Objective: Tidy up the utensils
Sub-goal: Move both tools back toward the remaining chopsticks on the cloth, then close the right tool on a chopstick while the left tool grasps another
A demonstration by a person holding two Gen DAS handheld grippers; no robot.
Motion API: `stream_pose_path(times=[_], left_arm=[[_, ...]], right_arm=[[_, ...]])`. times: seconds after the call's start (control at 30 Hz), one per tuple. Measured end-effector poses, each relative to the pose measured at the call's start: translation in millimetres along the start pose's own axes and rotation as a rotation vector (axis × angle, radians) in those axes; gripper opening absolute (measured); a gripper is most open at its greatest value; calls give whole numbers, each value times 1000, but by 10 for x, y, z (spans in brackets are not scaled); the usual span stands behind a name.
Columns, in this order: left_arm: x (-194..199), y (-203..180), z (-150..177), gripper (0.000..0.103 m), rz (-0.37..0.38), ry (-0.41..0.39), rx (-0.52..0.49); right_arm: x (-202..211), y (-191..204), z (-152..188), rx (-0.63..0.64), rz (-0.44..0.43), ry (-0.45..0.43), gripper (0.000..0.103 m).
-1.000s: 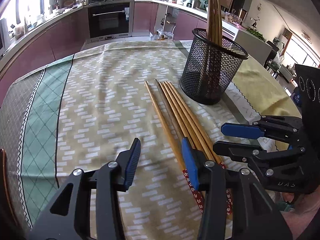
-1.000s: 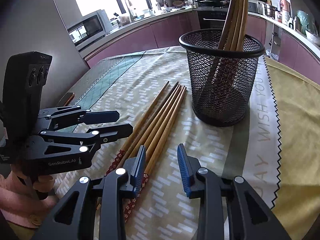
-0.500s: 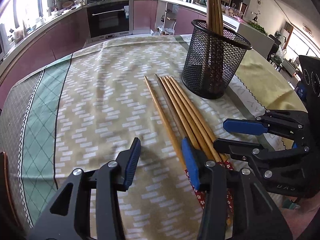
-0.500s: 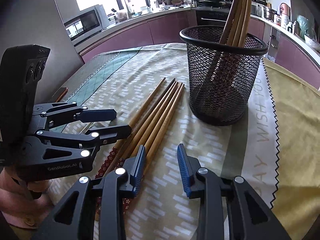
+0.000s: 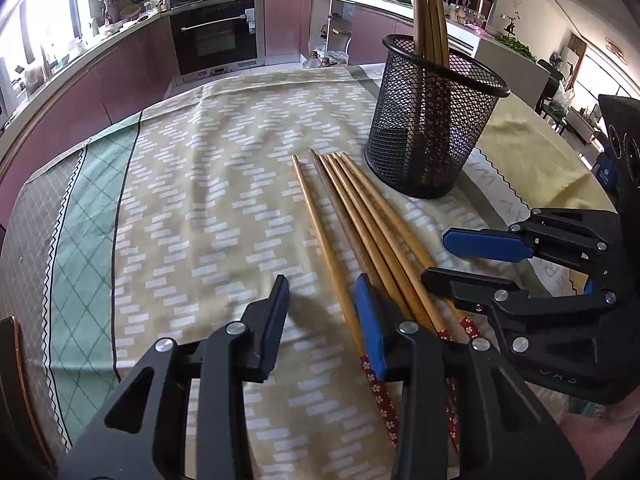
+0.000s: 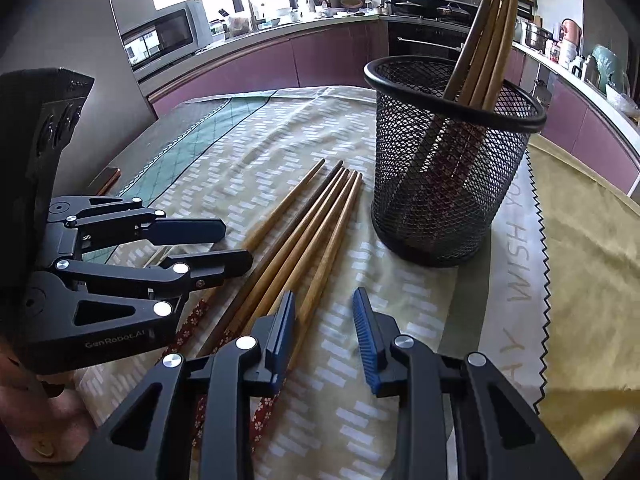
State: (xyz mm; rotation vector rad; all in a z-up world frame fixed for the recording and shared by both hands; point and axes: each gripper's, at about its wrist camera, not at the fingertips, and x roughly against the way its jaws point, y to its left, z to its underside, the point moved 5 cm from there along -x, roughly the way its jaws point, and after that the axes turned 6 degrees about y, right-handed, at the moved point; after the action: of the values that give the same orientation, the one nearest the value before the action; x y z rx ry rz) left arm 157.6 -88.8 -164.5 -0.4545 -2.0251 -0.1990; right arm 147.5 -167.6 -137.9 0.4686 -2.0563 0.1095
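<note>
Several wooden chopsticks (image 5: 360,216) with red flowered ends lie side by side on the tablecloth; they also show in the right wrist view (image 6: 304,232). A black mesh holder (image 5: 432,120) stands upright behind them with several chopsticks in it, also in the right wrist view (image 6: 448,160). My left gripper (image 5: 322,300) is open and empty, low over the left side of the loose chopsticks. My right gripper (image 6: 324,316) is open and empty, low over their right side. Each gripper shows in the other's view, left (image 6: 224,240) and right (image 5: 436,256).
The table carries a yellow patterned cloth (image 5: 208,184) with a green border at left. A plain yellow cloth (image 6: 592,264) with a zigzag edge lies at right. Kitchen counters and an oven (image 5: 216,36) stand behind the table.
Both grippers have edged forward toward the holder and lower over the chopsticks. The jaws stay open. The chopsticks have not moved.
</note>
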Motion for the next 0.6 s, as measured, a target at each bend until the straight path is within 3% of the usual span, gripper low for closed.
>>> stream_pose_path(times=[0.27,0.4,0.47,0.6], left_arm=[[-112,-11,-168,28,-32,7,-13],[-135,-21,-215,19,-30,11,-5],[-143,-41,-229,12,-24,11,0],[-140,-33,-215,10,-17,1,28]], right_arm=[[-115,-12,-123,7,27,-1,24],[-119,-53,-136,-12,6,-2,20],[-114,-85,-139,-28,-5,-3,13],[-101,-156,-129,-57,-43,-2,10]])
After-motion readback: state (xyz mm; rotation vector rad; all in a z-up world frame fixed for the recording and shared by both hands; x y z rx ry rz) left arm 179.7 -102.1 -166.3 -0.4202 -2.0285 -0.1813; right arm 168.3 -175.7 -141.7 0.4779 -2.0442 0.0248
